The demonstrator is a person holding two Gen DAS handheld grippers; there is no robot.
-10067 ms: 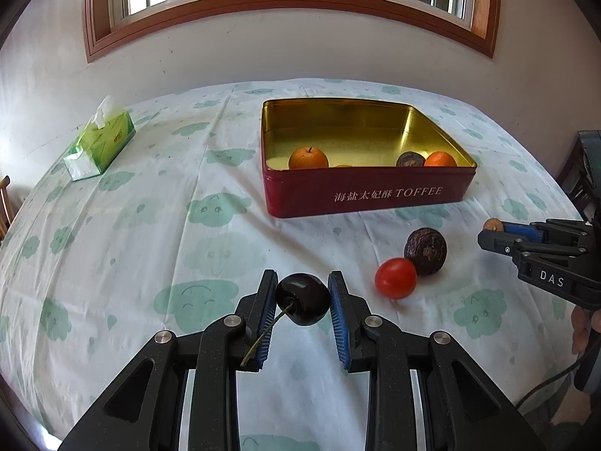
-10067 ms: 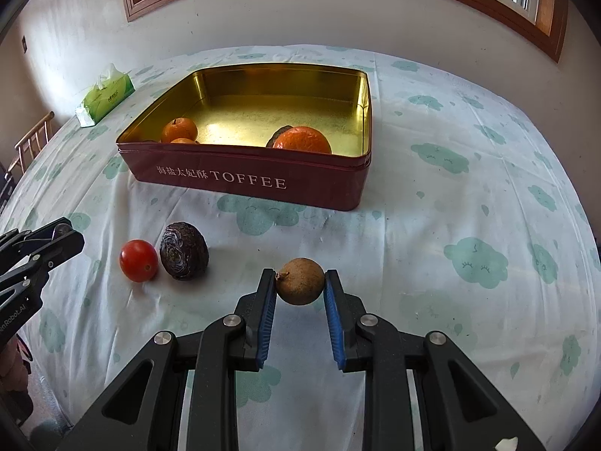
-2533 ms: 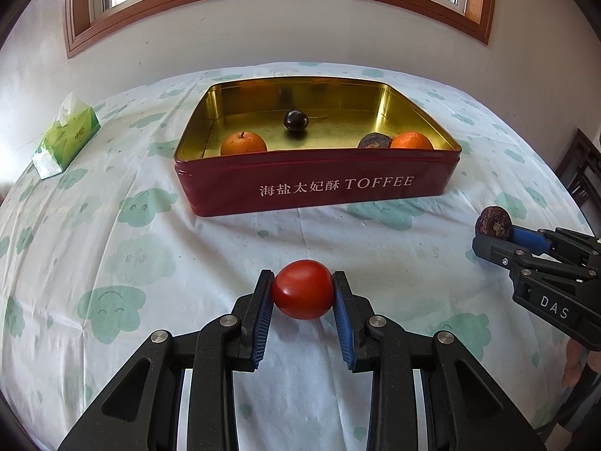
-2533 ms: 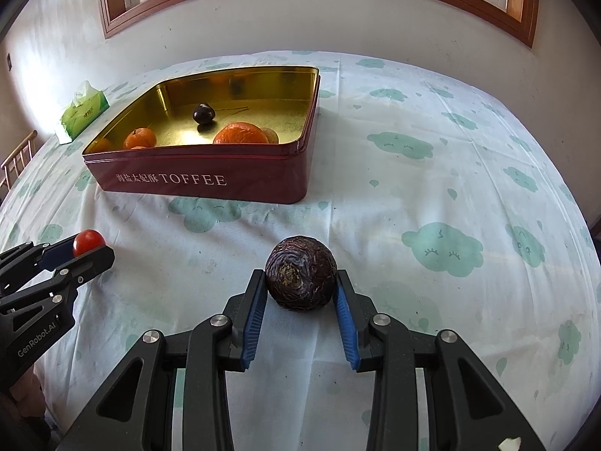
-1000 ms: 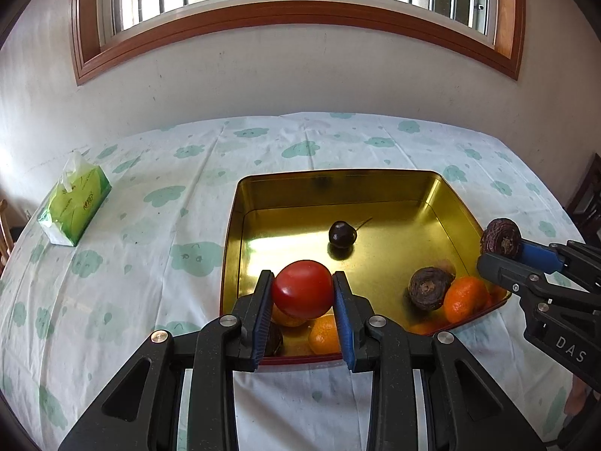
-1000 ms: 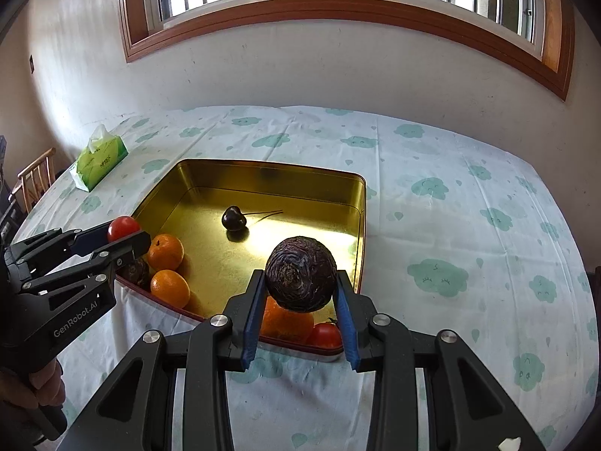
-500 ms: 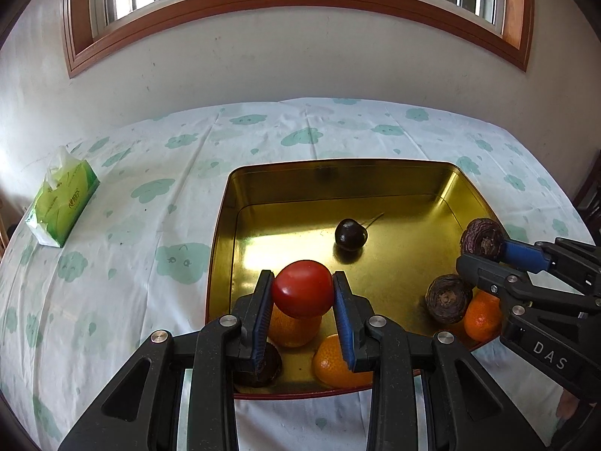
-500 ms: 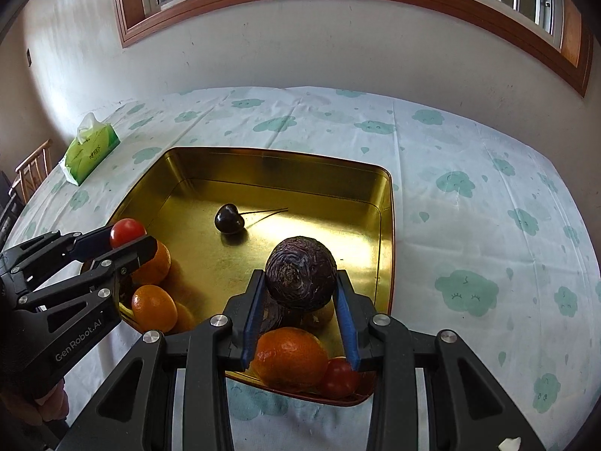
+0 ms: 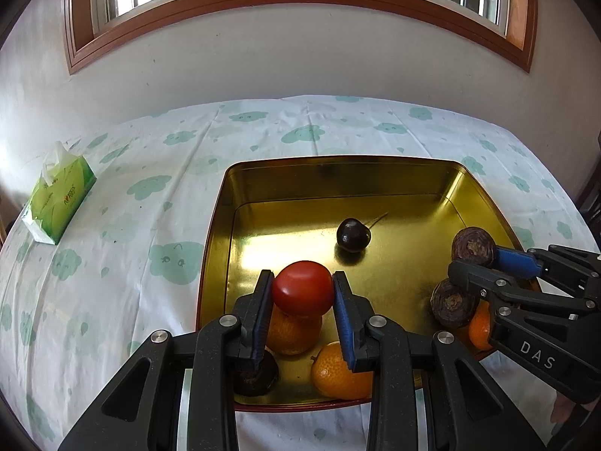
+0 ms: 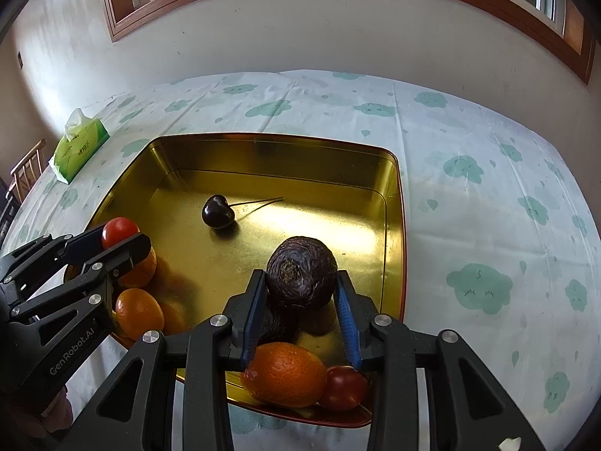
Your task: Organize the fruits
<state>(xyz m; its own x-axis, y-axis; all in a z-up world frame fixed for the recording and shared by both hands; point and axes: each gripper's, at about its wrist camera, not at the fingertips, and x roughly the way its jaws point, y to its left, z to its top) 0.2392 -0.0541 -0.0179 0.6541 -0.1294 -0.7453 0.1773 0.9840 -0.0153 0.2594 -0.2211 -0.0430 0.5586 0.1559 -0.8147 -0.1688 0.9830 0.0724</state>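
My left gripper [image 9: 302, 295] is shut on a red tomato [image 9: 302, 288] and holds it over the near left part of the gold tin [image 9: 338, 173]. My right gripper [image 10: 300, 293] is shut on a dark wrinkled passion fruit [image 10: 301, 272], held over the tin's [image 10: 270, 150] near right part. In the tin lie a dark cherry [image 9: 353, 235] with a stem, several oranges [image 9: 340, 376], another wrinkled passion fruit [image 9: 450, 302], a small dark fruit [image 9: 259, 376] and a second tomato [image 10: 343, 387]. Each gripper shows in the other's view, the right one [image 9: 475, 253] and the left one [image 10: 120, 236].
The tin stands on a white tablecloth with green cloud prints [image 9: 124, 233]. A green tissue pack [image 9: 60, 197] lies at the far left. A wall with a wooden-framed window is behind the table. A wooden chair [image 10: 24, 173] stands at the left edge.
Both grippers have come lower and nearer over the tin with their fruits still held. The tomato now hangs just above an orange.
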